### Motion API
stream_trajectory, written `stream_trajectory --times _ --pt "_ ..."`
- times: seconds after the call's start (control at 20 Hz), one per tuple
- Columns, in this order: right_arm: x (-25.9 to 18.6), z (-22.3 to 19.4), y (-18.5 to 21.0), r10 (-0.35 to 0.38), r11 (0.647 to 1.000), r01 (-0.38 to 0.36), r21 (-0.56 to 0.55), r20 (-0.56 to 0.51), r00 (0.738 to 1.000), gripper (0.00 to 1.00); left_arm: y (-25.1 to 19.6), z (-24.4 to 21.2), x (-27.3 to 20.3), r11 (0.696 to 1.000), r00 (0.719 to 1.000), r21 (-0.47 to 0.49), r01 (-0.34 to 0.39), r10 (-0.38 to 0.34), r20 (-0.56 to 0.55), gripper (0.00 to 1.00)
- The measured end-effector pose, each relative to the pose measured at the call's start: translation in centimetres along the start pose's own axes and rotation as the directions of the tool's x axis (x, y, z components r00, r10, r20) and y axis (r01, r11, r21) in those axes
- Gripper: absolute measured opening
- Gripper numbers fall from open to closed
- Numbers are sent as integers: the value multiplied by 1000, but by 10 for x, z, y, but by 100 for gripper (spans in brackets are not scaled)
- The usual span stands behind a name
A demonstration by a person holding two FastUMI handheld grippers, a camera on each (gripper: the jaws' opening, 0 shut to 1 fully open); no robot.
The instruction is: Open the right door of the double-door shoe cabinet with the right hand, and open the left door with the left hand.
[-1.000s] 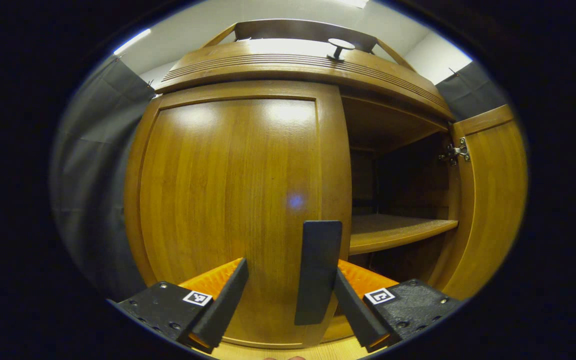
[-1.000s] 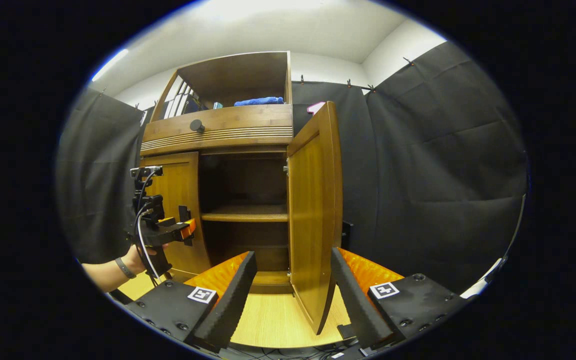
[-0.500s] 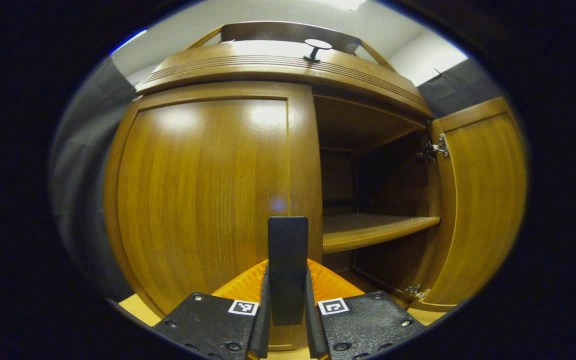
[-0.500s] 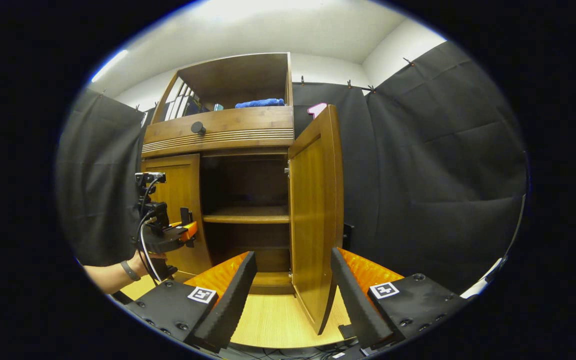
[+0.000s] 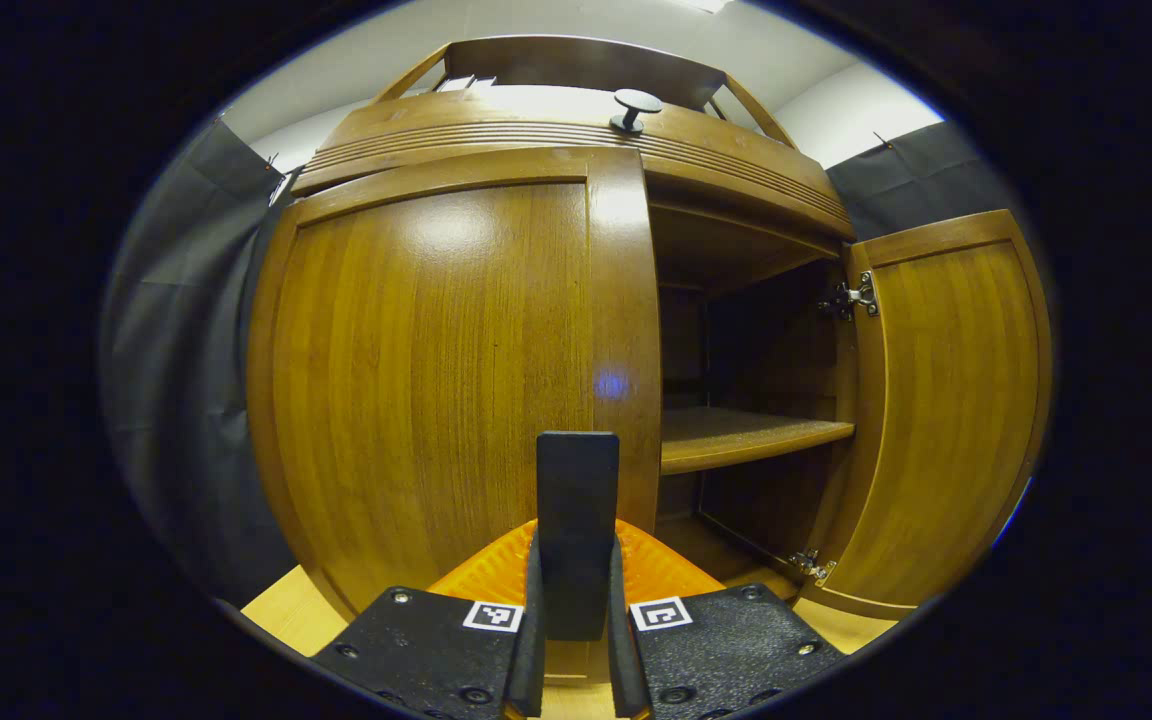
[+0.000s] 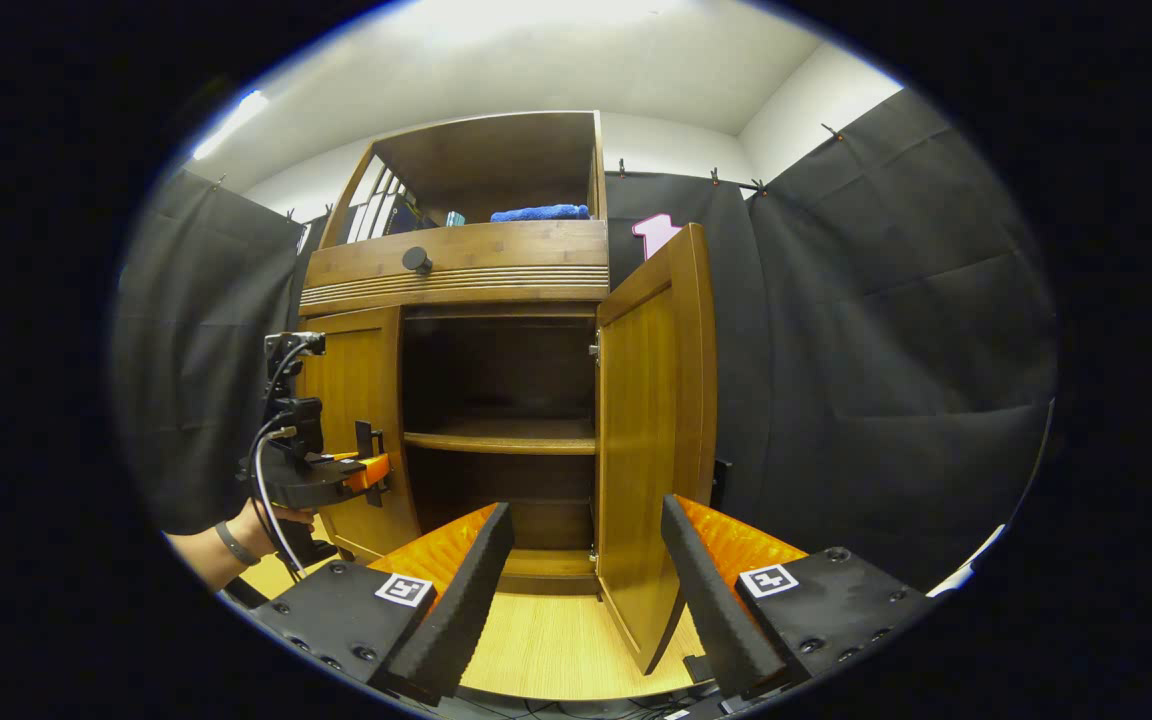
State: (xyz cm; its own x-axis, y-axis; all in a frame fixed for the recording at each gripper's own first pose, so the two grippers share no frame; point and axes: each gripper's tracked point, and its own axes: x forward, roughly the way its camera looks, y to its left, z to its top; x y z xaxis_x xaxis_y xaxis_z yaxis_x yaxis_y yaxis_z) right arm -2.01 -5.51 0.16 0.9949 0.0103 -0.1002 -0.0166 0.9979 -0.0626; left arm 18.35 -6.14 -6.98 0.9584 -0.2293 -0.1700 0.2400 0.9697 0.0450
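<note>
Shoe cabinet [image 6: 476, 280]: right door [image 6: 651, 440] swung wide, done; right gripper [image 6: 586, 590] released, jaws spread, backed off from it. Left door [image 5: 436, 370] barely ajar, left gripper [image 5: 576, 620] clenched on its black handle [image 5: 577, 520]; pulling open remains

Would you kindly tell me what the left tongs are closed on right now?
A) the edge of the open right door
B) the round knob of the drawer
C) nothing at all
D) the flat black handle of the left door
D: in the left gripper view, the left tongs pinch the flat black handle of the left door from both sides.
</note>
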Motion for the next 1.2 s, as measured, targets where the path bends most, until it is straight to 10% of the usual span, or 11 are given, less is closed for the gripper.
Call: stream_trajectory --times 1.2 --pt "4 -7 5 78 996 -78 36 -15 997 89 119 8 -167 968 969 -89 -234 239 58 16"
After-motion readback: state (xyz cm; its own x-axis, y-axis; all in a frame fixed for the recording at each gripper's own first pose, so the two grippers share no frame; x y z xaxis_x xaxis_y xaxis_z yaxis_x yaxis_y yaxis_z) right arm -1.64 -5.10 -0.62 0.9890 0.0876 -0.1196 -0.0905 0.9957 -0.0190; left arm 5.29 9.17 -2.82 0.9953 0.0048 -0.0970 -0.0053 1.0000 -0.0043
